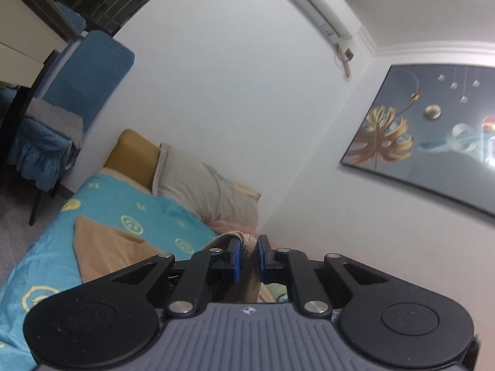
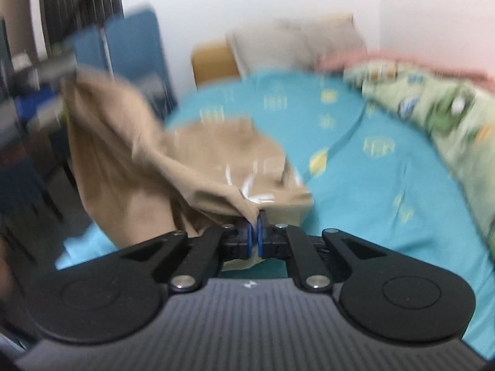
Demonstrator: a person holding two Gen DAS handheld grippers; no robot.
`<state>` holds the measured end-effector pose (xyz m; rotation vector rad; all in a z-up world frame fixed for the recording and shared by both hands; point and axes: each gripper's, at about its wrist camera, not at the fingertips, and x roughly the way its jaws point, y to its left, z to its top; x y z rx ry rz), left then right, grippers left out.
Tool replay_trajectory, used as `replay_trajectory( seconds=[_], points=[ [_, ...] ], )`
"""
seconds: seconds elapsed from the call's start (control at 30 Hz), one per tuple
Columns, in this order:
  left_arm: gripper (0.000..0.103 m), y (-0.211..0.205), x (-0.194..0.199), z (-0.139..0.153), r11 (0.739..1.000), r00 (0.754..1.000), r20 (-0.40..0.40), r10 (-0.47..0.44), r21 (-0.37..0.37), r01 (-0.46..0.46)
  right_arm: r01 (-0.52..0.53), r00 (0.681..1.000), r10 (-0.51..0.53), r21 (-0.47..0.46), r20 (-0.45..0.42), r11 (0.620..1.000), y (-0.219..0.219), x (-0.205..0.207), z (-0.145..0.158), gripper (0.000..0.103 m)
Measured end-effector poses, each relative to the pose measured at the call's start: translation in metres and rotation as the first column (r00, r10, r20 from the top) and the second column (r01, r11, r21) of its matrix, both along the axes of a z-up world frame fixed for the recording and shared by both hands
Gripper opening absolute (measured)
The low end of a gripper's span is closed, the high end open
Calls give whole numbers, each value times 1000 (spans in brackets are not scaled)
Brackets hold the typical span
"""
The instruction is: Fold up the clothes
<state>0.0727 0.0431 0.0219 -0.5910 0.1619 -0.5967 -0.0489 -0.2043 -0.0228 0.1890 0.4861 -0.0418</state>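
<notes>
A tan garment [image 2: 130, 167] with white print hangs over the turquoise bedsheet [image 2: 355, 160]; part lies on the bed, part is lifted to the left. My right gripper [image 2: 256, 228] is shut on a bunched edge of it, low over the bed; this view is motion-blurred. My left gripper [image 1: 247, 256] is raised and tilted toward the wall, shut on another fold of the tan garment [image 1: 247, 247] that passes between its blue pads. A tan corner [image 1: 105, 247] lies on the bedsheet [image 1: 130, 204] below left.
A beige pillow [image 1: 201, 185] and a mustard cushion [image 1: 133, 154] lie at the bed's head. A green patterned quilt [image 2: 433, 114] lies along the wall side. Blue-covered chairs [image 1: 77, 92] stand beside the bed. A framed picture [image 1: 433, 130] and an air conditioner [image 1: 312, 0] hang on the wall.
</notes>
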Motion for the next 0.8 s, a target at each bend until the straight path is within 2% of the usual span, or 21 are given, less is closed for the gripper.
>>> replay_trajectory(
  seconds=[0.13,0.23,0.3,0.4,0.43,0.5,0.53,0.57,0.63,0.7,0.8],
  points=[
    [12,25,-11,15,992,998,13,-68,-109,69,-59,991,62,-25,120,998,-20,-25,57,6],
    [12,37,-3,10,979,993,-26,-117,-170,111,-120,988,125,-60,93,991,-39,-1,74,6],
    [12,31,10,1,982,987,-84,-134,-147,120,-147,989,147,-50,-2,988,-55,33,63,7],
    [12,2,31,-16,994,975,-192,-111,1,114,-66,984,77,73,-158,995,-79,80,28,9],
    [12,-9,38,-23,992,970,-220,-105,43,117,-44,972,60,77,-228,996,-82,94,14,13],
    [12,-26,49,-36,986,960,-259,-103,99,133,-16,948,30,48,-316,999,-82,106,-10,51],
    [12,-32,54,-42,983,956,-273,-107,112,143,-13,942,28,48,-335,999,-80,106,-20,91],
    [12,-38,58,-47,981,954,-281,-109,124,148,-16,941,39,71,-337,997,-81,103,-26,103],
    [12,-43,62,-52,979,954,-280,-105,138,148,-15,945,52,115,-324,993,-81,95,-31,103],
    [12,-44,63,-54,979,957,-271,-106,138,148,10,967,17,106,-255,994,-75,84,-22,103],
    [12,-40,60,-50,984,961,-252,-115,106,146,-49,988,48,-4,-149,999,-50,75,-15,103]
  ],
)
